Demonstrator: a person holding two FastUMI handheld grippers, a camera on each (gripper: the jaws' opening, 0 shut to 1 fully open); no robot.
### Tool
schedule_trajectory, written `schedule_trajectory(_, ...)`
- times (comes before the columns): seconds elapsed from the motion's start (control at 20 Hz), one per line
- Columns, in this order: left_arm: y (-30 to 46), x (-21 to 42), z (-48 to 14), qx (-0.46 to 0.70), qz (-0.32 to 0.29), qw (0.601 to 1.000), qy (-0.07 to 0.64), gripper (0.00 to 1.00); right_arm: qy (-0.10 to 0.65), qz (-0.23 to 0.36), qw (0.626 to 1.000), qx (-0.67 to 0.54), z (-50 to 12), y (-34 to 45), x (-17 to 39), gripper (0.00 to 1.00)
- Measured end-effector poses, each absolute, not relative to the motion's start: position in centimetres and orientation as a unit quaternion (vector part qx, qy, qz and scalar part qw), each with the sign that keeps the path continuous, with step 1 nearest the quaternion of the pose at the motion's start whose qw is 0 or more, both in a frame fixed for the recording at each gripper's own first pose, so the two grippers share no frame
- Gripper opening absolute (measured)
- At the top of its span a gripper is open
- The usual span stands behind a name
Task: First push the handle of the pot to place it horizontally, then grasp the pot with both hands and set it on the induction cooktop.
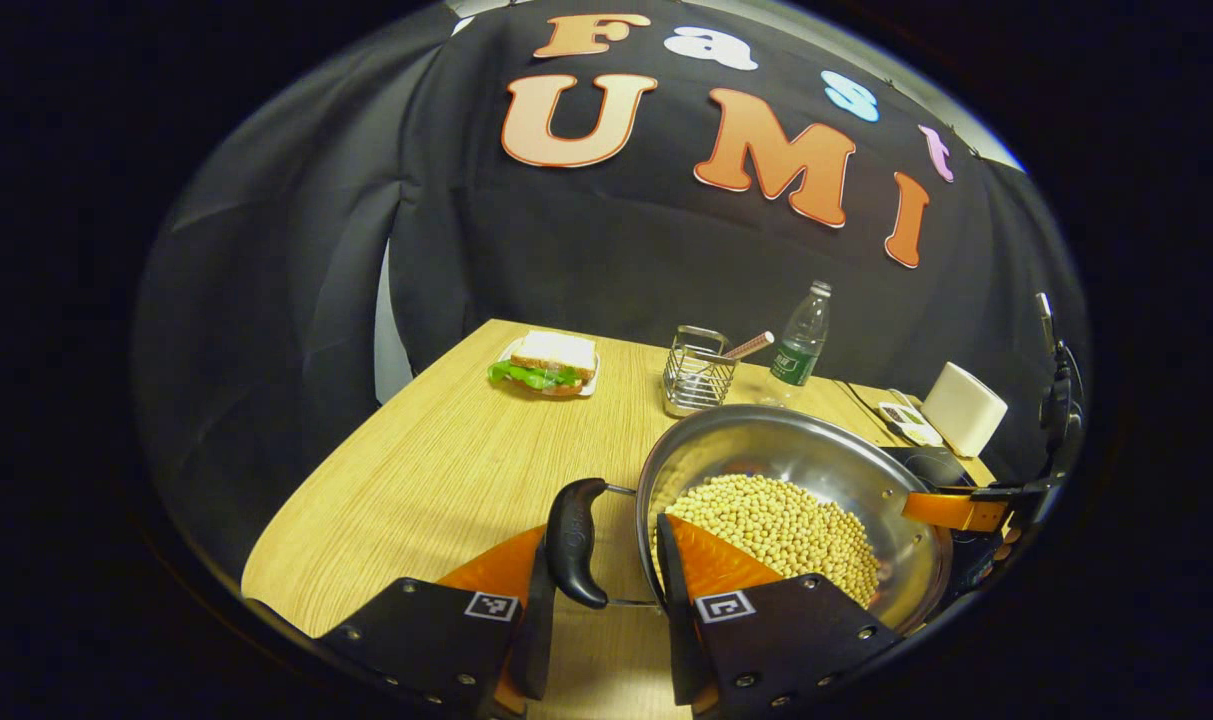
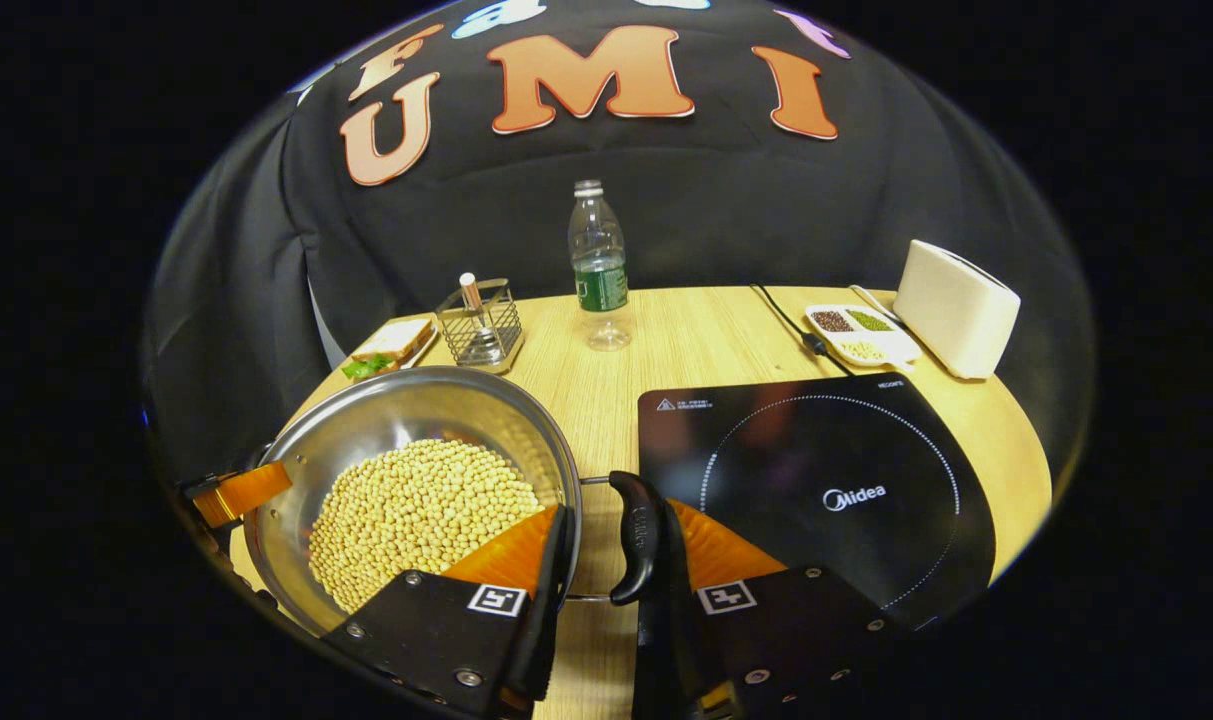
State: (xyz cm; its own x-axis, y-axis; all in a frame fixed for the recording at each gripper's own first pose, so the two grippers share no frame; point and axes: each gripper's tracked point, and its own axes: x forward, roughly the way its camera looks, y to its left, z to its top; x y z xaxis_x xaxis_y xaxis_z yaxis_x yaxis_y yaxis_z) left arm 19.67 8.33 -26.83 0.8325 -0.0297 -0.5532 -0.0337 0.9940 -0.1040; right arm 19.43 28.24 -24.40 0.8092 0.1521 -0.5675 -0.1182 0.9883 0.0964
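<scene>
Pot (image 2: 416,470) sits low left in the right gripper view, on the wooden table (image 2: 686,340), heaped with pale beans (image 2: 416,515). Induction cooktop (image 2: 826,490) lies just beside it, lower right of the frame, nothing standing on it.

Right gripper (image 2: 606,560), bottom centre: jaws bracket the pot's right handle (image 2: 634,535). One finger is inside the rim and the other is against the handle's outer side. They look close on it, but I cannot tell if both actually press.

In the left gripper view, the left gripper (image 1: 606,570) straddles the other handle (image 1: 574,540) at bottom centre. Jaws spread, a gap shows on the rim side; not clamped.

Risks, as I judge them:
- Loop handles on wire arms may swivel under load, so the pot could tilt.
- The pot looks heavy. If one side lifts first, beans spill over the rim.
- A finger over the rim could scatter beans.
- A low carry could clip the cooktop edge.

Bottle (image 2: 598,265) and wire caddy (image 2: 481,325) stand well back, upper centre, out of the path.
</scene>
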Motion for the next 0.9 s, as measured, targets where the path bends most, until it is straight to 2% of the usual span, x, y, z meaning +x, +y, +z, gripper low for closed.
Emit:
schedule_trajectory(0.05, 7.9, 19.7, -26.1, -0.056, 0.000, 0.957, 0.286, 0.49, 0.294, 0.071, 0.953, 0.028, -23.7, 27.8, 19.3, 0.43)
schedule_trajectory(0.1, 7.4, 19.5, -25.5, -0.055, -0.002, 0.958, 0.282, 0.50, 0.288, 0.070, 0.955, 0.029, -22.8, 27.3, 19.1, 0.47)
schedule_trajectory(0.6, 0.0, 18.8, -20.2, -0.044, -0.027, 0.962, 0.269, 0.50, 0.255, 0.047, 0.965, 0.039, -17.2, 20.4, 17.2, 0.47)
schedule_trajectory(0.9, -5.6, 18.6, -19.0, -0.037, -0.052, 0.962, 0.265, 0.50, 0.250, 0.024, 0.967, 0.049, -16.4, 15.0, 15.9, 0.47)
